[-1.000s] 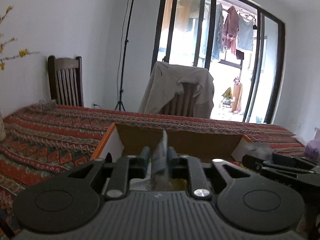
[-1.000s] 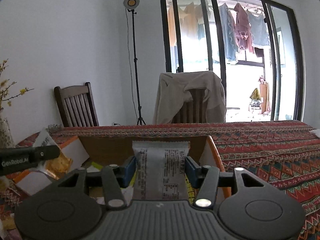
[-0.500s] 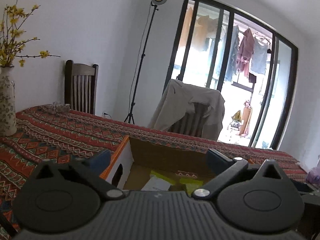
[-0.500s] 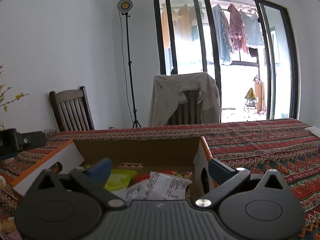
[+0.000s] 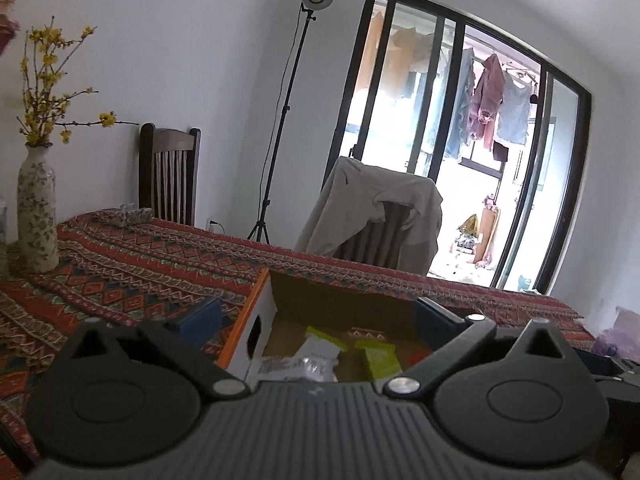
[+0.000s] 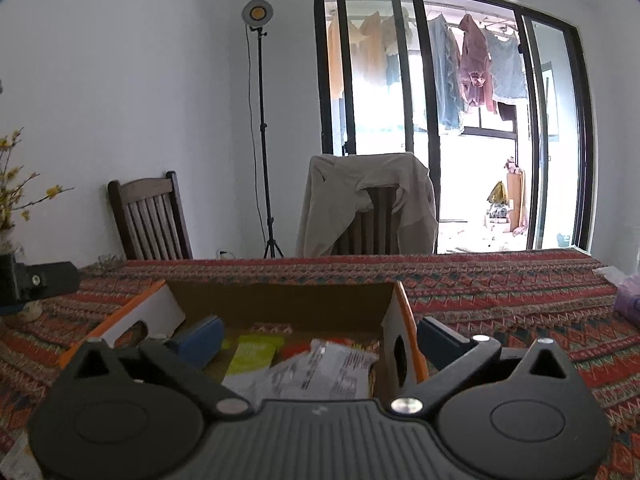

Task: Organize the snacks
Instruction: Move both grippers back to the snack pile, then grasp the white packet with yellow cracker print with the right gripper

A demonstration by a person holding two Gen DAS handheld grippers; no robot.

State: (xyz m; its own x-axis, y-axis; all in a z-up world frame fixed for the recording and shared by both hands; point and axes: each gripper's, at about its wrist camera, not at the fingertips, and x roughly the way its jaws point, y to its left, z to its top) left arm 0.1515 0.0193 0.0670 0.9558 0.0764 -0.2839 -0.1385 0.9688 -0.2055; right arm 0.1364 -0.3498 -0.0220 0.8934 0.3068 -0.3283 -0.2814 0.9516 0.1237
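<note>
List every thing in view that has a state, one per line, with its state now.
Left gripper: open, nothing between its fingers.
Right gripper: open, nothing held.
Cardboard box: open at the top, snacks inside.
White snack packet: lying flat in the box.
Green snack packet: lying in the box.
Floor lamp: lit.
Vase: upright, holding yellow-flowered branches.
Far chair: jacket draped over its back.

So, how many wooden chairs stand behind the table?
2. One bare dark wooden slatted chair stands at the left by the wall; one dark wooden chair draped with a beige jacket stands before the glass door.
</note>
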